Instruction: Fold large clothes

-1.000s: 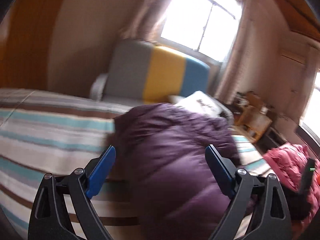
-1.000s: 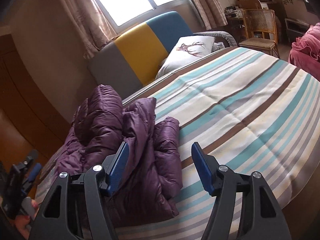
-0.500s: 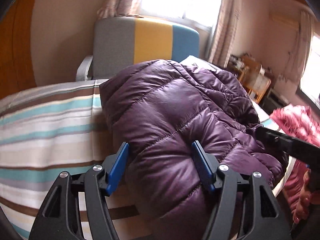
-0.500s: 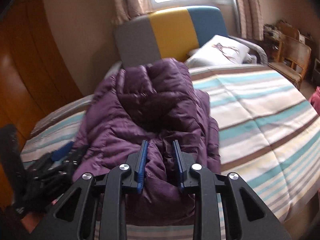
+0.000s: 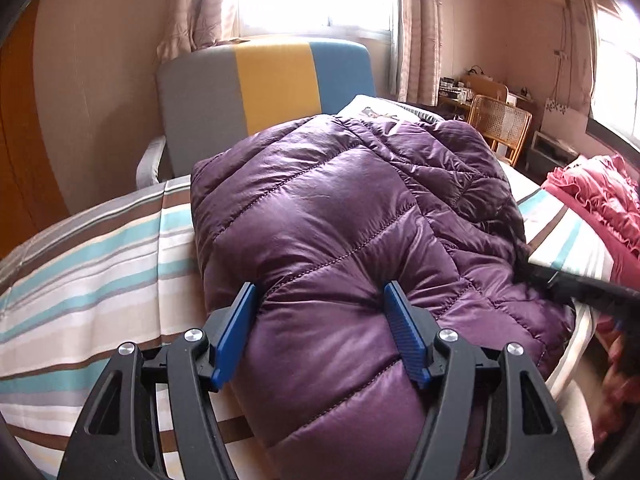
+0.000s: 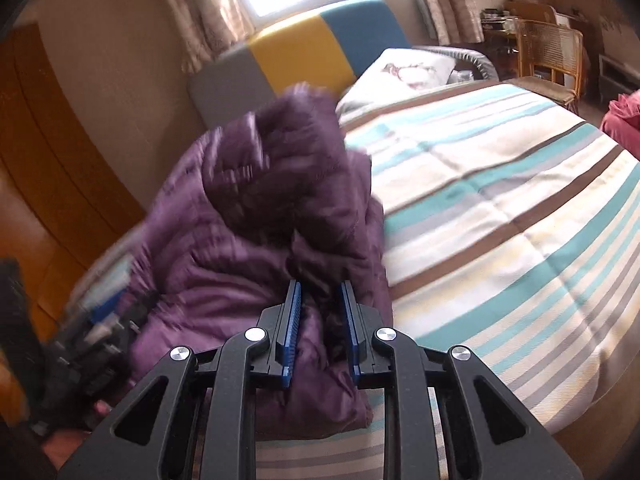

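The purple jacket point(image 5: 344, 240) is lying bunched on the striped bed point(image 6: 500, 208). The left gripper point(image 5: 322, 320) is clamping a puffy fold of it between its blue pads. The right gripper point(image 6: 320, 320), jaws just closing, is pinching another fold at the near edge.

My left gripper point(image 5: 322, 332) has matte black, triangulated arms with cut-out windows, round silver screws at each pivot, and flat blue pads point(image 5: 236, 334) — ridged on the inner faces. My right gripper point(image 6: 320, 332) is built the same: black links, four bright screw heads, blue ribbed pads point(image 6: 291, 332) — slightly speckled plastic.
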Available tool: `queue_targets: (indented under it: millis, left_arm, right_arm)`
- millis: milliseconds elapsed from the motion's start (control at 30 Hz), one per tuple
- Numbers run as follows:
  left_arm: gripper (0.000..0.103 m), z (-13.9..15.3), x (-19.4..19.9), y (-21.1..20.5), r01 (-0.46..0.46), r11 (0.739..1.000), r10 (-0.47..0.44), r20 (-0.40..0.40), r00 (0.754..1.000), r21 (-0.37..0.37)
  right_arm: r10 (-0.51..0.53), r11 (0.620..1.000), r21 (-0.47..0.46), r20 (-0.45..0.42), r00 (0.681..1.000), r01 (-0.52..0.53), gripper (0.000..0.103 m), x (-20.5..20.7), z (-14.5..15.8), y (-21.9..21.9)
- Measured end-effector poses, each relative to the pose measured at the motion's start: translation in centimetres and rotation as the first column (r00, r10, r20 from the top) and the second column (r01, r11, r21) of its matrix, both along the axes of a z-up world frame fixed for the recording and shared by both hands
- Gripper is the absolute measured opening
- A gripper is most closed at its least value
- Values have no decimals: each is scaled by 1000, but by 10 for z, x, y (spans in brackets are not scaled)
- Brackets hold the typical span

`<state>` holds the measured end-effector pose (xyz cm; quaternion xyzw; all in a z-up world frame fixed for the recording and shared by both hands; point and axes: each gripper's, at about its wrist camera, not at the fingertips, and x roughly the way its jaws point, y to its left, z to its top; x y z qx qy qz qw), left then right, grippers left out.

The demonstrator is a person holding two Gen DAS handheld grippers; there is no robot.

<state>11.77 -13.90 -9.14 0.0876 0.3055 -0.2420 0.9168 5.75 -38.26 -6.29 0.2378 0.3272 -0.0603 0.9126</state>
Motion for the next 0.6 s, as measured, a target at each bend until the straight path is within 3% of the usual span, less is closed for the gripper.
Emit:
queue_targets:
  millis: [100,267,467,600]
  left_arm:
    - [64,2,-1,-1,-14,1000,14,-3,1000,-6]
    - [64,1,-4,-3,-42,999,42,-1,999,-2]
    - [64,0,-3,-3,-38,999,38,-10,999,-1]
    - [65,-2,-4,-5,-32,999,32,7,999,-3]
  right_arm:
    - [6,999,-46,74,997,-3,20,3,34,0]
    - [76,985,-158,71,995,-64,20,52,60,20]
    - [80,958,-275,-19,997,-82,20,117,37,16]
    - [66,965,-250,-73,995,-83,20,136,12,-1]
